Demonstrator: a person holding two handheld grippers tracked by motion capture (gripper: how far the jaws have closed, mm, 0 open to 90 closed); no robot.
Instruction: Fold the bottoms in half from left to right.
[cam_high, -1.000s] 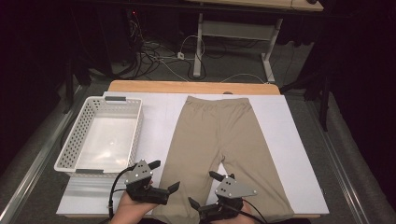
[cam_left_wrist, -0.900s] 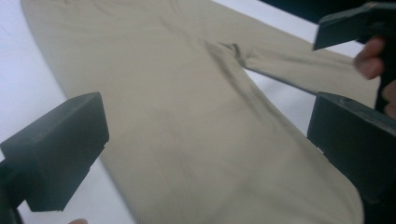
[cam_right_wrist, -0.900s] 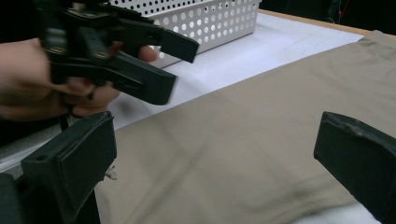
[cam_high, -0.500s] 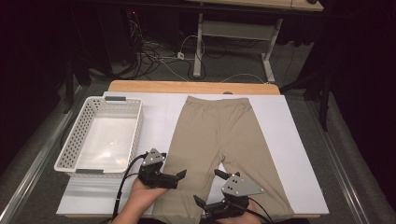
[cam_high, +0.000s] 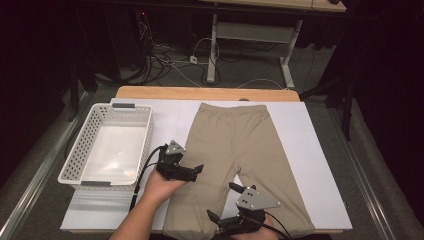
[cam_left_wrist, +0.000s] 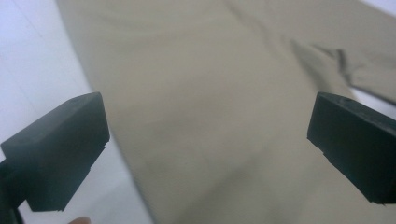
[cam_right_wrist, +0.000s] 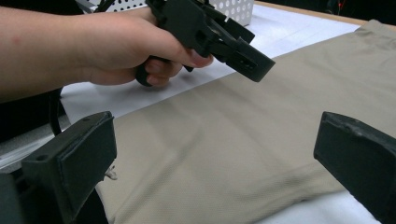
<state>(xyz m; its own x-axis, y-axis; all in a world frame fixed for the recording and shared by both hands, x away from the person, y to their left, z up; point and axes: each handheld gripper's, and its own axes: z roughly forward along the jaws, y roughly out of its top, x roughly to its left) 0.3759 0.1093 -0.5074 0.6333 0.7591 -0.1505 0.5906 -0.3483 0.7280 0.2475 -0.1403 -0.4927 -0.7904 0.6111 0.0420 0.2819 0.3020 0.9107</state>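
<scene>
Over on the left side of the table, a white perforated basket (cam_high: 107, 145) is sitting empty on the white table cover (cam_high: 320, 165), well apart from the work going on. Just to its right, the person's left hand (cam_high: 160, 187) is holding the left gripper (cam_high: 192, 171), which is hovering at the outer edge of the left leg of the tan shorts (cam_high: 235, 150). Its jaws are standing wide apart with nothing between them; in the left gripper view they're framing the shorts (cam_left_wrist: 210, 116) fabric, with the white cover showing along the left edge.

The shorts are lying flat in the middle of the table, waistband at the far end, both legs pointing toward the person, a small fold showing near the crotch.

Further right and nearer the table's front edge, the right gripper (cam_high: 231, 204) is hanging over the hem end of the shorts, between the two legs. Its jaws are spread wide too, gripping nothing. In the right gripper view the hem of the shorts (cam_right_wrist: 243, 154) is lying right below the jaws, and the left hand (cam_right_wrist: 116, 46) with the left gripper (cam_right_wrist: 243, 58) is showing farther off, above the fabric's edge.
</scene>
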